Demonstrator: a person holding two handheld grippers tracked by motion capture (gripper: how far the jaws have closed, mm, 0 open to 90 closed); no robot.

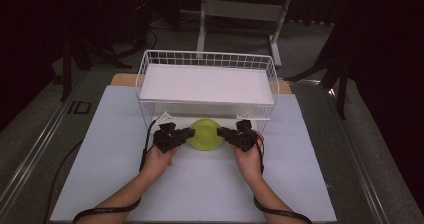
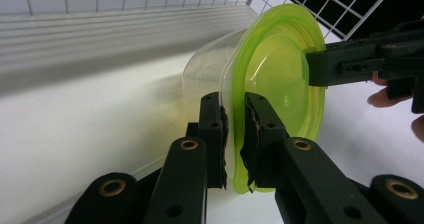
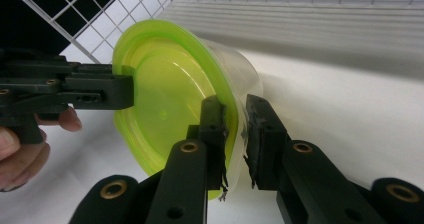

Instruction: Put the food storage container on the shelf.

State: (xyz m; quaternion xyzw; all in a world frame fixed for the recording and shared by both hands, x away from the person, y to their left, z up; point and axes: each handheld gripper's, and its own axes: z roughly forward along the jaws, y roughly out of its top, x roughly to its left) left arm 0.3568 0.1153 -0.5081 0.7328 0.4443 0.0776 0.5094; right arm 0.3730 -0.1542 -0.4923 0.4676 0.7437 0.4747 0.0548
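A clear tub with a yellow-green lid (image 1: 205,133) sits at the front edge of the white wire basket (image 1: 207,59). My left gripper (image 1: 191,132) comes in from the tub's left side. In the left gripper view its jaws (image 2: 235,114) are shut on the rim of the lid (image 2: 280,69). My right gripper (image 1: 220,131) pinches the opposite rim, and in its own view (image 3: 235,116) the lid's edge (image 3: 165,89) is clamped between the pads. Each gripper also shows across the lid in the other's view: the right gripper (image 2: 320,66) and the left gripper (image 3: 122,91).
A white board (image 1: 207,84) lies in the basket's upper level, just above and behind the tub. The basket stands on a pale mat (image 1: 200,184) that covers the table. Wire mesh walls flank the tub on both sides. A desk frame stands on the floor beyond.
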